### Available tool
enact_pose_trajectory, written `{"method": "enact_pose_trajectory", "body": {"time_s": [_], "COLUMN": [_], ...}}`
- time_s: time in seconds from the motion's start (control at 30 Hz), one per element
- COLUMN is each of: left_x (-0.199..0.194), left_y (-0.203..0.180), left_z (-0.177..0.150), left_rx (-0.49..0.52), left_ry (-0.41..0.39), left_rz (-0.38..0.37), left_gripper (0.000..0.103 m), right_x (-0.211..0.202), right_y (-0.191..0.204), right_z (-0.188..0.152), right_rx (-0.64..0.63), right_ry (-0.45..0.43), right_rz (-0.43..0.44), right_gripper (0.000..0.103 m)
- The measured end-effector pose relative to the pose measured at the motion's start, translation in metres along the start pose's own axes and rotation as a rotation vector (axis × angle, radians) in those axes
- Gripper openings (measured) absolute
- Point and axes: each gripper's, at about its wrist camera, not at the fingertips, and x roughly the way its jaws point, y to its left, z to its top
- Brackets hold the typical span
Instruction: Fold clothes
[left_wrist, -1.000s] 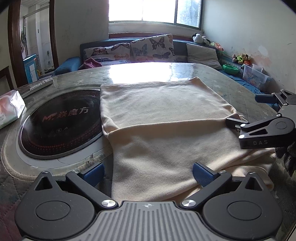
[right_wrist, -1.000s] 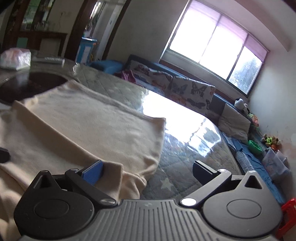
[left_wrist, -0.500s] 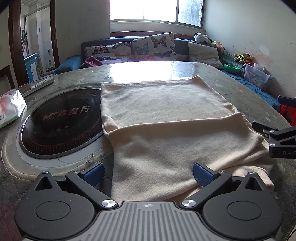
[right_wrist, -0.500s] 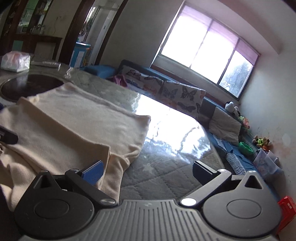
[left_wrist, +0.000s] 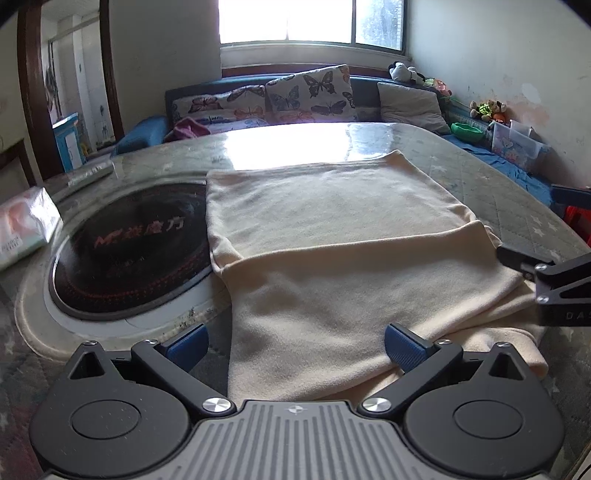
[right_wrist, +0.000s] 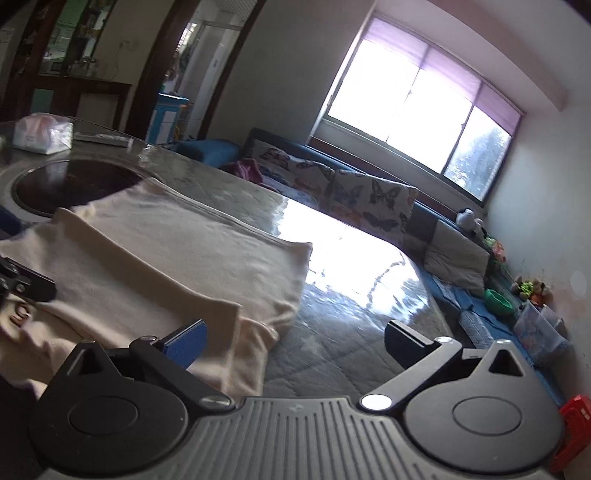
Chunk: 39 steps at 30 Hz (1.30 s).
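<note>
Though folded, cream garment (left_wrist: 332, 258) lengthwise toward window (left_wrist: 310, 18).

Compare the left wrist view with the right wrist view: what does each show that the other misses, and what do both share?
Only the left wrist view shows the red lettering on the dark round glass inset and the open left gripper over the near hem.

Only the right wrist view shows the dark wooden sideboard through the doorway and the open right gripper at the cloth's right edge.

Both show the cream folded garment, the tissue pack, the butterfly cushions and the window.
</note>
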Motion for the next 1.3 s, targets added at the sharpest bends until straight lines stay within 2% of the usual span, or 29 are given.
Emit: {"method": "enact_pose_trajectory", "body": {"time_s": [0.13,0.33,0.53,0.63,0.83,0.93,1.1,1.2,1.3], "left_x": [-0.004,0.006,0.035,0.044,0.035,0.033,0.032,0.018,0.0], "left_y": [-0.002,0.005,0.022,0.035,0.057,0.059,0.065,0.06,0.051], "left_z": [0.006,0.027,0.035,0.033,0.033,0.028,0.021,0.02,0.012], "left_rx": [0.046,0.049,0.032,-0.001,-0.101,-0.078,-0.072,-0.003,0.092], "left_ry": [-0.037,-0.101,-0.077,-0.061,-0.074,-0.074,-0.063,-0.089,-0.108], "left_rz": [0.008,-0.007,0.085,0.103,0.099,0.132,0.147,0.148,0.097], "left_gripper": [0.103,0.102,0.101,0.101,0.101,0.101,0.102,0.101,0.101], "right_x": [0.005,0.018,0.034,0.041,0.045,0.042,0.046,0.039,0.029], "right_y": [0.015,0.019,0.008,0.001,-0.013,-0.013,-0.017,-0.016,-0.015], "right_z": [0.004,0.015,0.015,0.011,0.002,0.002,-0.003,-0.001,0.0], "right_rx": [-0.028,-0.039,-0.004,0.025,0.102,0.085,0.112,0.079,0.041], "right_ry": [-0.002,-0.014,0.01,0.036,0.074,0.058,0.086,0.074,0.059], "right_rz": [0.041,0.028,-0.004,-0.015,-0.005,-0.017,-0.008,-0.015,0.007], "right_gripper": [0.103,0.103,0.103,0.103,0.103,0.103,0.103,0.103,0.103]}}
